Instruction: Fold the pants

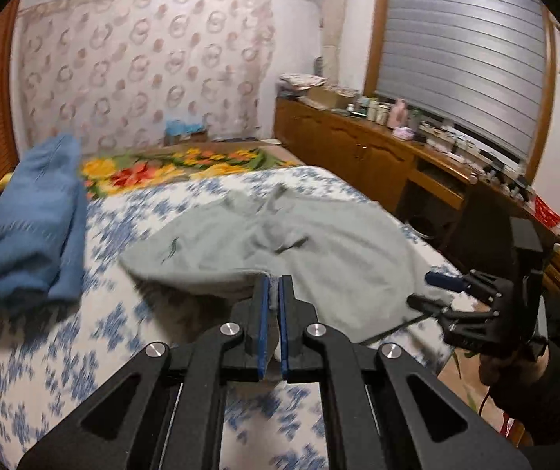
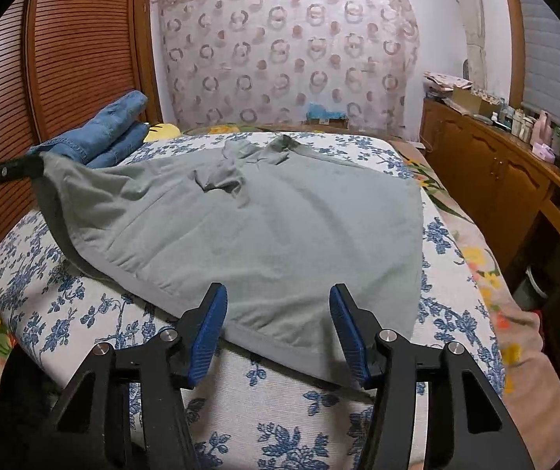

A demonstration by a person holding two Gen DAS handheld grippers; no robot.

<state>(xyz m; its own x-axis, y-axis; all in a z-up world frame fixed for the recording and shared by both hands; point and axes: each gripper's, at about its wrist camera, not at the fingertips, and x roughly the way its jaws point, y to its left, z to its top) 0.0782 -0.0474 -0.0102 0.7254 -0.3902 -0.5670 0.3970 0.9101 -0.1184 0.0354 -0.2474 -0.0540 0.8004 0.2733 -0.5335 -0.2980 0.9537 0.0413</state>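
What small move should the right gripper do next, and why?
Probably close the right gripper on the near hem of the grey pants. Its jaws stand open with that hem lying between them, not pinched, while the left gripper is shut on the other corner and holds it raised off the bed.

I see pale grey-green pants [image 2: 280, 219] on a bed [image 2: 291, 403] covered in white with blue flower print. Beside them lies folded blue denim [image 2: 115, 125]. My tongs [image 2: 278, 305] are black with blue pads [image 2: 205, 337]. The curtain [image 2: 288, 55] behind has pinkish rings.
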